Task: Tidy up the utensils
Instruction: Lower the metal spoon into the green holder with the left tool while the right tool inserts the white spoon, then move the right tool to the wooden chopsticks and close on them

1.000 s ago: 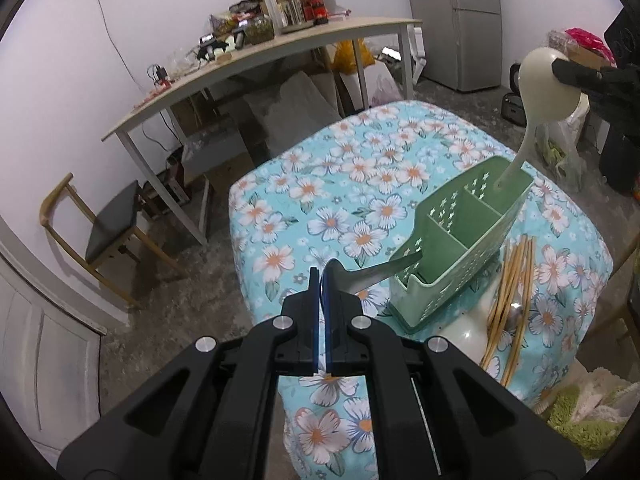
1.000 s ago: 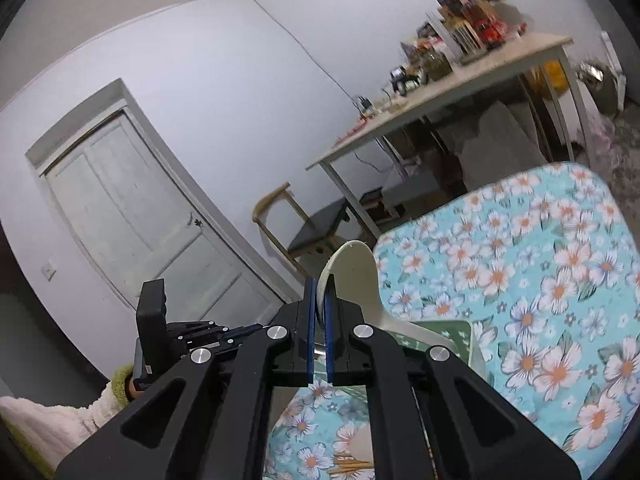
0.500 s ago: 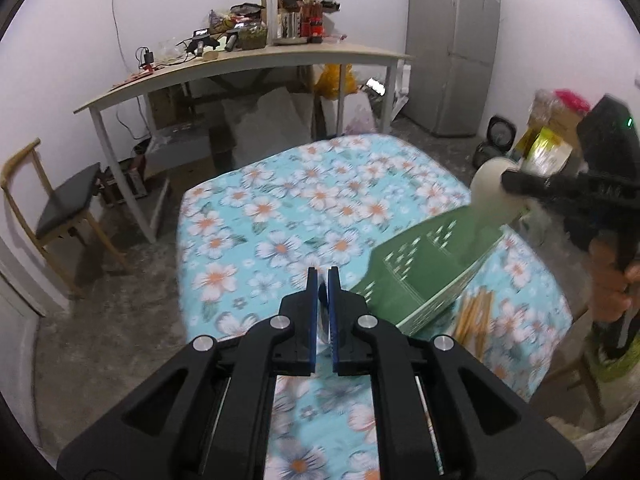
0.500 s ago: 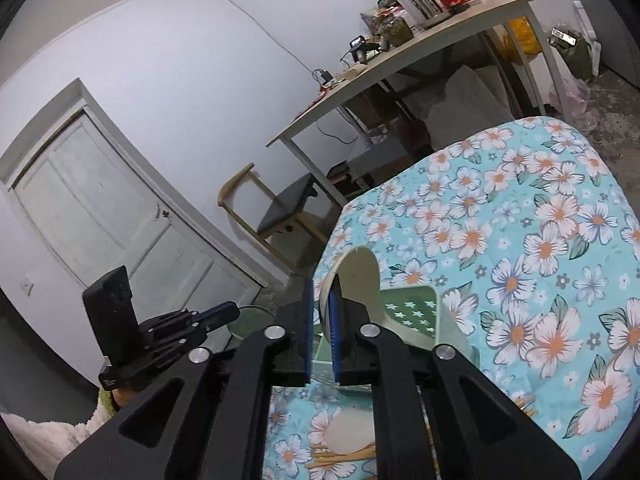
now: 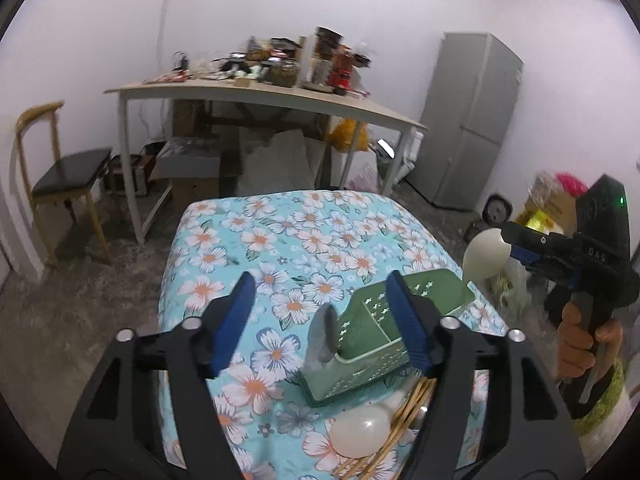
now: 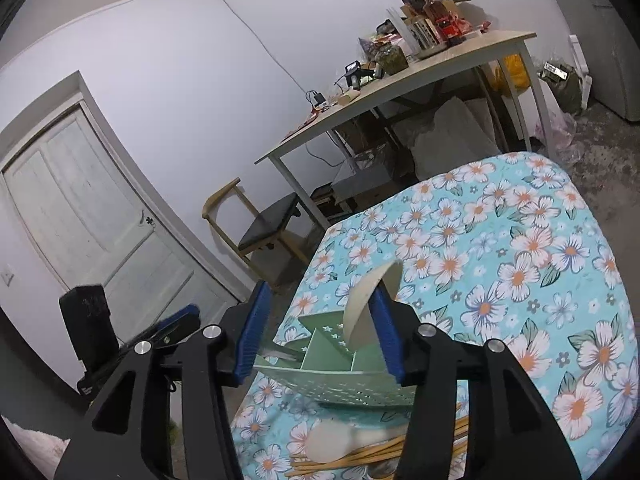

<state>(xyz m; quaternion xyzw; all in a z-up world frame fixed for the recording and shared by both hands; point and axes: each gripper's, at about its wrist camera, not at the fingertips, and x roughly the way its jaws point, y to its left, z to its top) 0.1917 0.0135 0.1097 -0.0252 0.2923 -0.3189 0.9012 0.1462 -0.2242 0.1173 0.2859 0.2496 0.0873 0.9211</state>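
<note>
The green utensil caddy point(image 5: 384, 344) sits near the front edge of the floral tablecloth point(image 5: 280, 240), and everything else is best placed from it. The left gripper point(image 5: 320, 316) hangs just above the caddy's near end with its blue pads spread wide and nothing between them; a grey metal spoon point(image 5: 322, 340) stands bowl-up in the nearest compartment, which suggests it has been dropped in handle-first so that it stays upright. At the caddy's far end a cream plastic spoon point(image 5: 486, 256) stands the same way, bowl on top and handle down in a compartment. In the right wrist view the right gripper point(image 6: 320, 328) is also parted, the cream spoon's bowl leaning against or just beside its right pad, though whether they touch is hard to say. In front of the caddy, toward the camera, lie another cream spoon point(image 5: 362, 432) and a bundle of wooden chopsticks point(image 5: 404, 420), probably still waiting for their own compartments. The left gripper's body hides the caddy's near right corner and part of the chopsticks, and how many chopsticks there are cannot be made out. The handles of both standing spoons are hidden inside the caddy, so how deep they sit is unclear. The clutter on the wooden table point(image 5: 260, 94) beyond is blurred.
</note>
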